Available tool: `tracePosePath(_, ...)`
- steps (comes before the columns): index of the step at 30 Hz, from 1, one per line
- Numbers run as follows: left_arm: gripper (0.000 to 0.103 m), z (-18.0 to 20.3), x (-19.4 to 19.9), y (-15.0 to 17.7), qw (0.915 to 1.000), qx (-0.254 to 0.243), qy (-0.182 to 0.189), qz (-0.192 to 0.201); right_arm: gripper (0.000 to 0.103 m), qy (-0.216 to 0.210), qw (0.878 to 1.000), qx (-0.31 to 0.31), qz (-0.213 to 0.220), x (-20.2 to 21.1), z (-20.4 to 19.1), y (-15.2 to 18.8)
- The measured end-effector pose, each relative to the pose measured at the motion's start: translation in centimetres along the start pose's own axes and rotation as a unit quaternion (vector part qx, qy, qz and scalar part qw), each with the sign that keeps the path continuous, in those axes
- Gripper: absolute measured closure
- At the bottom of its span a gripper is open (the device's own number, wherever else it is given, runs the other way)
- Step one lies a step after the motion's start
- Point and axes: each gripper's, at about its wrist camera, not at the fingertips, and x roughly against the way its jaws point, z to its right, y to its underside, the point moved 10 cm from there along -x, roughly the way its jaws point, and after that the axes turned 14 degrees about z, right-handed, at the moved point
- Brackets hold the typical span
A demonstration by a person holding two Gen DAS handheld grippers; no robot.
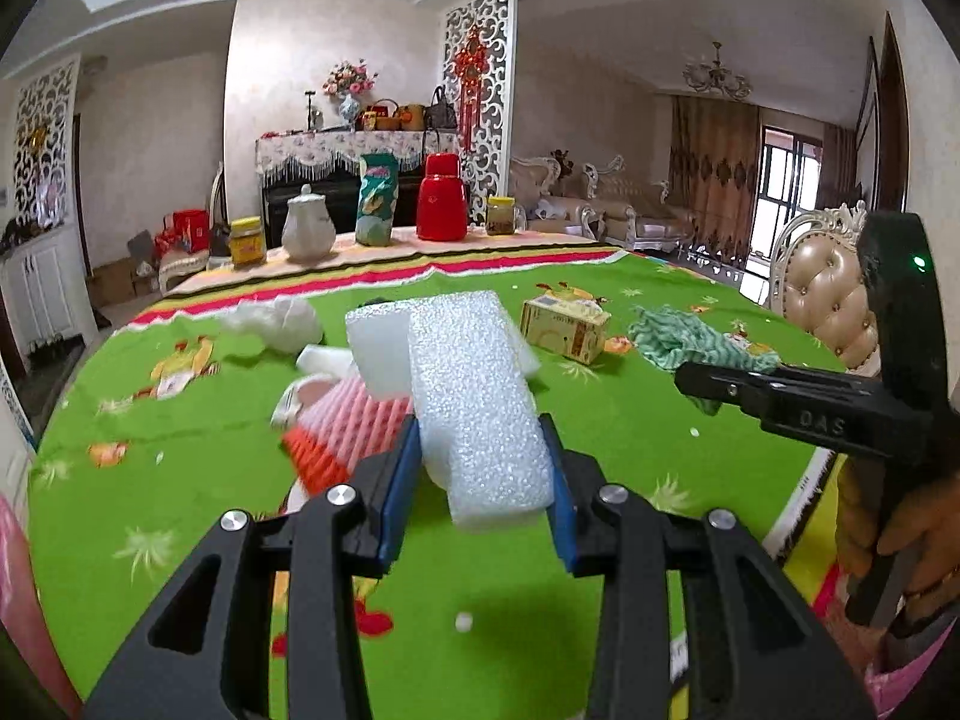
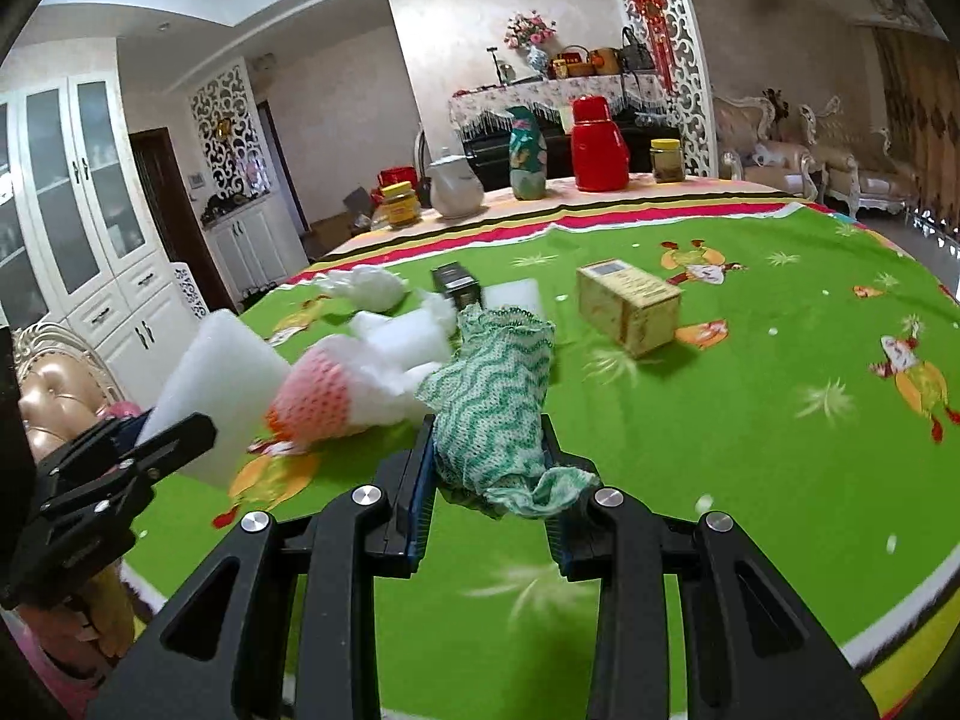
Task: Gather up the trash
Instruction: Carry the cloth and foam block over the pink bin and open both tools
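Green cartoon-print cloth (image 2: 750,372) covers the counter in an ornate living room.
Left gripper (image 1: 480,450) jaws clamp a pebbly white foam block (image 1: 474,396); right gripper (image 2: 487,450) jaws pinch a zigzag green rag (image 2: 498,396).

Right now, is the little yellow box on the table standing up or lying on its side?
Lying on its side: the yellow box rests lengthwise on the green tablecloth, long face up, flat end facing the camera.

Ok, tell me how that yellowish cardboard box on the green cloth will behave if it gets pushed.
The yellowish cardboard box looks stiff, with crisp edges, so it should probably slide rather than fold. It lies on a broad flat face, so tipping or rolling seems unlikely. It is probably light, though its contents are hidden.
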Motion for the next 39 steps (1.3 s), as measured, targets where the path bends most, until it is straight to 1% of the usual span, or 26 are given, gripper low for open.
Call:
tracePosePath(3,0.066,-0.9,1.7,0.5,0.9999,-0.004,-0.011,0.004,0.071,-0.010,1.000,0.003,0.002,1.1,-1.9,0.9)
tracePosePath(6,0.066,-2.3,3.0,1.5,0.9998,0.001,-0.020,-0.001,0.071,-0.019,1.000,0.009,0.000,1.5,-3.5,1.6)
tracePosePath(11,0.066,-4.6,4.7,3.0,0.9991,0.010,-0.040,-0.008,0.071,-0.035,0.999,0.023,-0.012,1.0,-6.4,2.9)
tracePosePath(15,0.066,-6.2,5.9,3.3,0.9984,0.021,-0.052,-0.007,0.071,-0.047,0.998,0.036,-0.019,0.6,-8.6,3.5)
tracePosePath(20,0.066,-8.0,7.2,3.7,0.9975,0.017,-0.069,-0.001,0.071,-0.062,0.996,0.055,-0.032,0.4,-11.3,4.5)
tracePosePath(24,0.065,-9.9,8.9,4.1,0.9961,0.016,-0.087,0.004,0.071,-0.081,0.993,0.073,-0.039,0.0,-14.5,5.2)
tracePosePath(28,0.065,-12.4,10.5,4.5,0.9935,0.013,-0.113,0.005,0.071,-0.098,0.991,0.089,-0.036,-0.3,-17.3,5.5)
tracePosePath(33,0.065,-15.9,13.2,4.8,0.9885,0.017,-0.150,0.006,0.071,-0.131,0.986,0.094,-0.038,-0.9,-21.1,6.0)
tracePosePath(34,0.065,-16.7,13.7,4.8,0.9875,0.019,-0.156,0.007,0.071,-0.140,0.984,0.099,-0.039,-1.2,-22.4,6.2)
tracePosePath(39,0.065,-20.8,16.8,5.1,0.9788,0.024,-0.203,0.007,0.071,-0.181,0.975,0.115,-0.050,-2.2,-27.5,7.3)
